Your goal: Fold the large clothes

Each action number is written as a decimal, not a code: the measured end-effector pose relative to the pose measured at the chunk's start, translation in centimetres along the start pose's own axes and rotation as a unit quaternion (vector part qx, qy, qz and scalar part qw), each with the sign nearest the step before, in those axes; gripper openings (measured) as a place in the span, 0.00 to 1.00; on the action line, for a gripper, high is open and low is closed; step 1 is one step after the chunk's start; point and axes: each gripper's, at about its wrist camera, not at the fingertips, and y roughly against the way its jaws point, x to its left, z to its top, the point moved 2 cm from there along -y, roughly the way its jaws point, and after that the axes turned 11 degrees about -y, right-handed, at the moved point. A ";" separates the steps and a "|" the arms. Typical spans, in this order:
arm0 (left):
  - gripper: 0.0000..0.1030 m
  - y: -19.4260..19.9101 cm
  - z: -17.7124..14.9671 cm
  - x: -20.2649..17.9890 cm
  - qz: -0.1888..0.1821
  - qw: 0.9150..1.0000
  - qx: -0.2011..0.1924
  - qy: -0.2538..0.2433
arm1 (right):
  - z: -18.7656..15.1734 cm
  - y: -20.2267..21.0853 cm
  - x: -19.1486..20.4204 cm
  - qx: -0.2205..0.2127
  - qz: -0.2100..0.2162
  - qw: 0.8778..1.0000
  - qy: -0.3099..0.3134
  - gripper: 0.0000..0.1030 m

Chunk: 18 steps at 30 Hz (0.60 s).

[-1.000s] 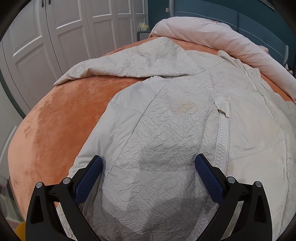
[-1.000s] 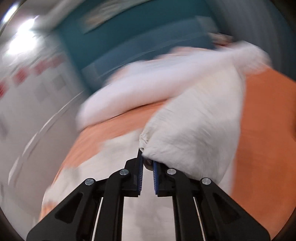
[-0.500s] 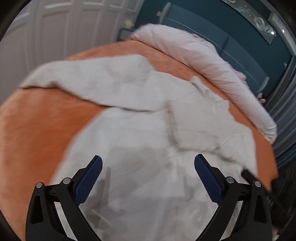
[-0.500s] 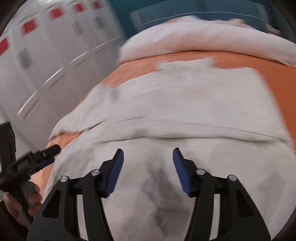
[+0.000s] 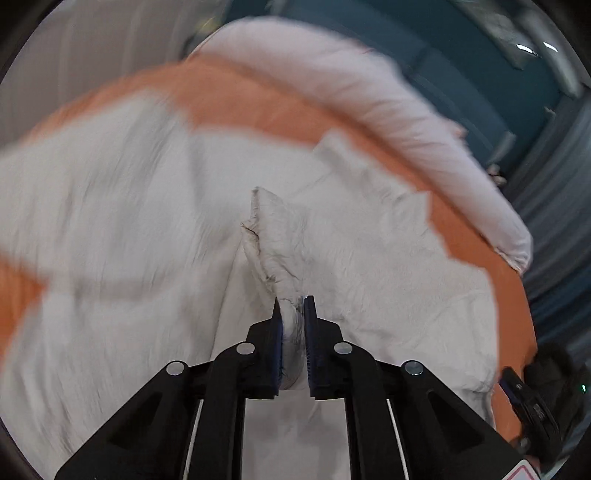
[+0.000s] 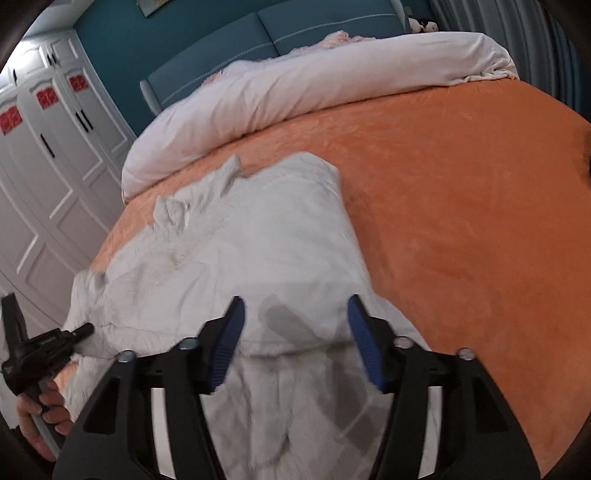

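A large cream quilted jacket (image 5: 369, 258) lies spread on the orange bed (image 5: 258, 107). My left gripper (image 5: 293, 306) is shut on a raised fold of the jacket near its middle, with the cloth pinched between the blue pads. In the right wrist view the same jacket (image 6: 258, 240) lies partly folded on the bed (image 6: 461, 221). My right gripper (image 6: 293, 314) is open and empty, just above the jacket's near edge. The left gripper also shows in the right wrist view (image 6: 83, 328), at the jacket's left edge.
A rolled pale pink duvet (image 6: 295, 85) lies along the head of the bed before a teal headboard (image 6: 295, 26). White wardrobe doors (image 6: 48, 147) stand to the left. Bare orange bedspread lies to the right of the jacket.
My left gripper was open over the jacket and has closed on a fold of it. My right gripper let go of the sleeve it held and now hangs open wider above the jacket.
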 end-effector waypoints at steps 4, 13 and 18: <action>0.04 3.0 4.7 -1.4 -0.009 0.996 -0.084 -0.035 | 0.7 -0.6 1.6 -0.033 0.016 0.999 0.015 0.44; 0.09 -7.0 -1.8 2.2 0.074 0.996 0.016 -0.043 | 0.8 -7.9 1.2 0.019 -0.015 0.999 0.037 0.31; 0.15 -7.3 -3.1 3.1 0.060 0.998 -0.012 -0.019 | 0.4 -8.9 0.7 0.018 -0.007 0.999 0.028 0.31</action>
